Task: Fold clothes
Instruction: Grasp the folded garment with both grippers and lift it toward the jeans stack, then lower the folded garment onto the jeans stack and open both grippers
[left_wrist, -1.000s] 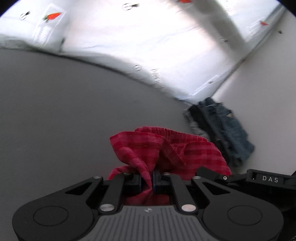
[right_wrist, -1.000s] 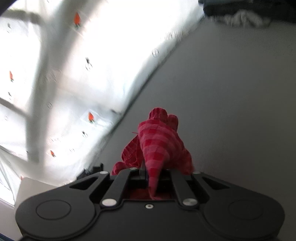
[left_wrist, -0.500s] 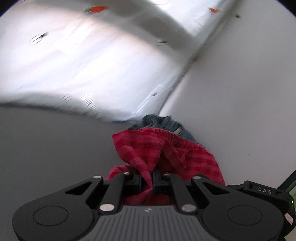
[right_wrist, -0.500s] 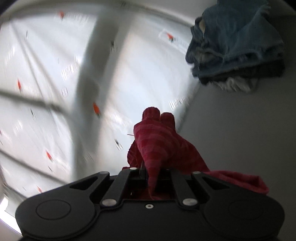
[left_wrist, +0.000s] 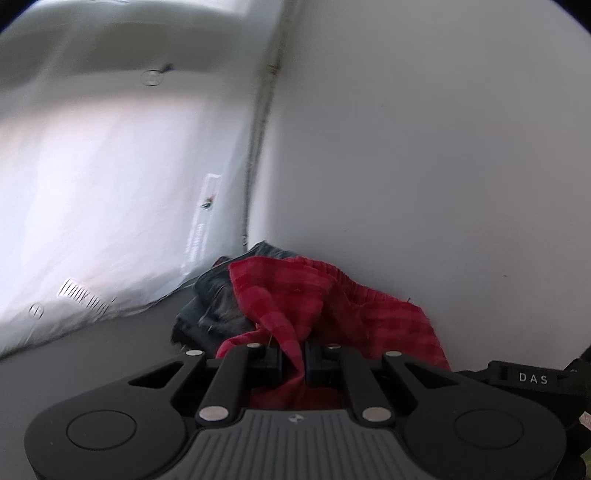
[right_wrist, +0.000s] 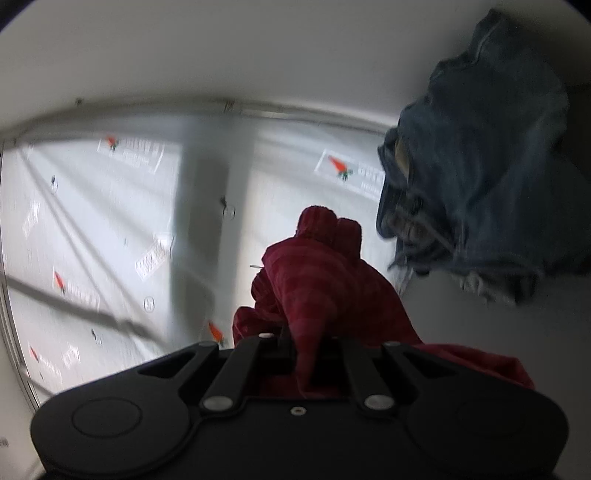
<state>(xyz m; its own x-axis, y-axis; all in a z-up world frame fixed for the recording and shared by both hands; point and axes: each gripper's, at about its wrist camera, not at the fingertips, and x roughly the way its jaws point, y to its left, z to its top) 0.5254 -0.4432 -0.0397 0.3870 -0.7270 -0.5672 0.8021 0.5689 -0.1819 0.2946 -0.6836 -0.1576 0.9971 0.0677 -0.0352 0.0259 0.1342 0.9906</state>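
Left wrist view: a red checked garment (left_wrist: 295, 295) is pinched between the narrowed jaws of the left gripper (left_wrist: 293, 356).

In the left wrist view, the cloth is bunched up just ahead of the fingertips and spreads to the right of the jaws, where part of a black device marked DAS (left_wrist: 532, 378) is seen. Beyond the jaws and slightly left, a pile of dark denim (left_wrist: 214, 306) is partly covered by the red cloth, in a corner formed by a white printed sheet (left_wrist: 110, 184) and a plain wall (left_wrist: 443, 147). In the right wrist view, the same red garment (right_wrist: 325, 280) is clamped by the right gripper (right_wrist: 306, 354), its jaws drawn in on a fold that rises ahead of them; the denim (right_wrist: 480, 166) is seen ahead and to the right, apart from the jaws. Both views are blurred.
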